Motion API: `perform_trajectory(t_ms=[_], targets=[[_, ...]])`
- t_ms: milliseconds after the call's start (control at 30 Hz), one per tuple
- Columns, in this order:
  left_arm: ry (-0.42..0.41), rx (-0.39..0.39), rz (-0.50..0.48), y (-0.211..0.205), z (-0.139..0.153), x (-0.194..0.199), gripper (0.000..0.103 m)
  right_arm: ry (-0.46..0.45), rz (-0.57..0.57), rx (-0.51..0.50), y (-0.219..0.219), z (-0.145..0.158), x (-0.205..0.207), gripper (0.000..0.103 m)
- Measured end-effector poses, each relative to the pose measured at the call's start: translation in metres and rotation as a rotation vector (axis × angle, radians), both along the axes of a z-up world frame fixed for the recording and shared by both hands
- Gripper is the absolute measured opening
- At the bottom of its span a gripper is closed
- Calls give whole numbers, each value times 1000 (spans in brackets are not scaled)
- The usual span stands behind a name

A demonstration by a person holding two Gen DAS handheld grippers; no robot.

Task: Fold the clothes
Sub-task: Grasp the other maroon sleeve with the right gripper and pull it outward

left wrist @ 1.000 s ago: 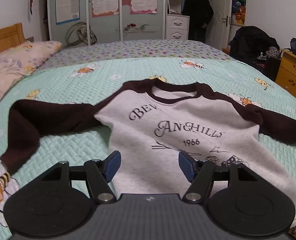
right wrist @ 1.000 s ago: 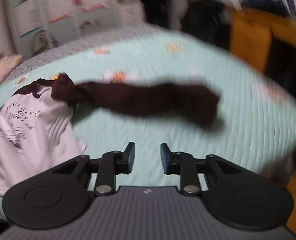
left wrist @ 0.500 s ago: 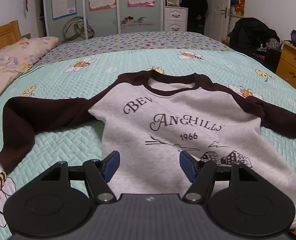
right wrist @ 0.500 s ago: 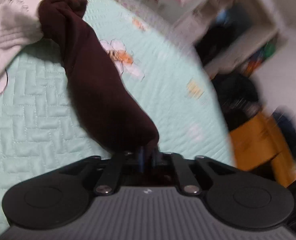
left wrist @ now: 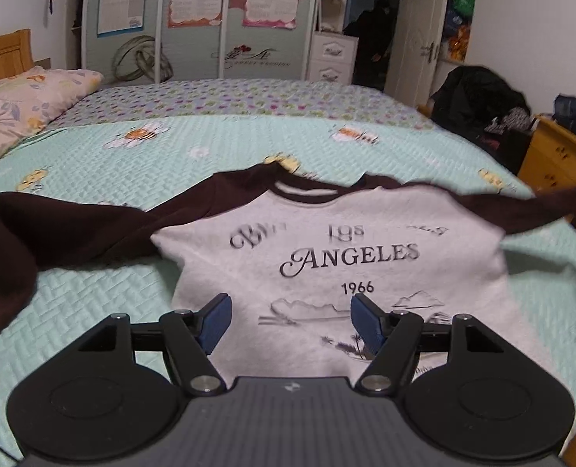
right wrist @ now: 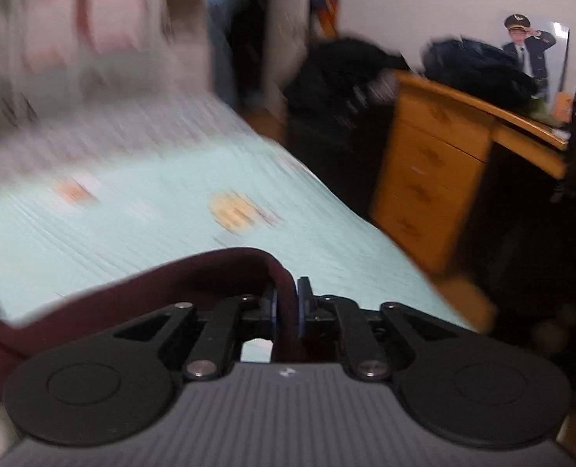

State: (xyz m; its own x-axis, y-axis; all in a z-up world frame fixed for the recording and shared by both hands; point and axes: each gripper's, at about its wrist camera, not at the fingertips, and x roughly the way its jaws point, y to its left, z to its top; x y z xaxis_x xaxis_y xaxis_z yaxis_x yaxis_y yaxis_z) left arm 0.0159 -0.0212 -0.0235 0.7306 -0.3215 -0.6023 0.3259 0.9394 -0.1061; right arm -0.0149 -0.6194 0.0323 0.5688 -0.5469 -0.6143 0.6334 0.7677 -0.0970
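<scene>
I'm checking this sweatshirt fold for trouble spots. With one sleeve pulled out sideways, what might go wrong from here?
1. The right gripper pinches only a thin bunch of the dark sleeve, and its jaws are opening slightly; the cloth may slip out.
2. The left gripper hovers open, not pinning the sweatshirt, so pulling could drag the body askew.
3. The other sleeve lies bent on the quilt, risking an uneven fold.

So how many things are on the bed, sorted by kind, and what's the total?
Sweatshirts: 1, grey with dark brown sleeves
Pillows: 1, floral
Quilted mint bedspreads: 1
Total: 3
</scene>
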Motion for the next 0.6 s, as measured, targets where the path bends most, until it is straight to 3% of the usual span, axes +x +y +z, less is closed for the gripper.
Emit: perform_trajectory(t_ms=[33,133,167,233,333,400,467,533,600], targets=[[-6,-9,-9,0,0,1,71,27,-50,51,-7,-8,8,22],[-10,-36,-36,0,-1,4,72,-24,-155,281,-5,-21,9,23],[-10,-47,-48,0,-2,5,72,-46,-187,311,3,-25,5,23],[-5,-70,-67,0,-5,9,72,-63,-149,212,44,-29,3,26],[-3,-97,-90,-2,-9,14,72,-61,166,6,119,-25,22,34],[-1,-109,-101,-4,-11,16,72,-88,272,-70,154,-21,41,38],[5,-118,-108,-3,-13,16,72,-86,157,-147,164,-16,57,42],[8,-128,-105,0,-14,15,74,-55,-96,-241,154,-18,78,66],[15,-137,-98,4,-17,16,75,-49,-338,-286,128,-25,89,74]])
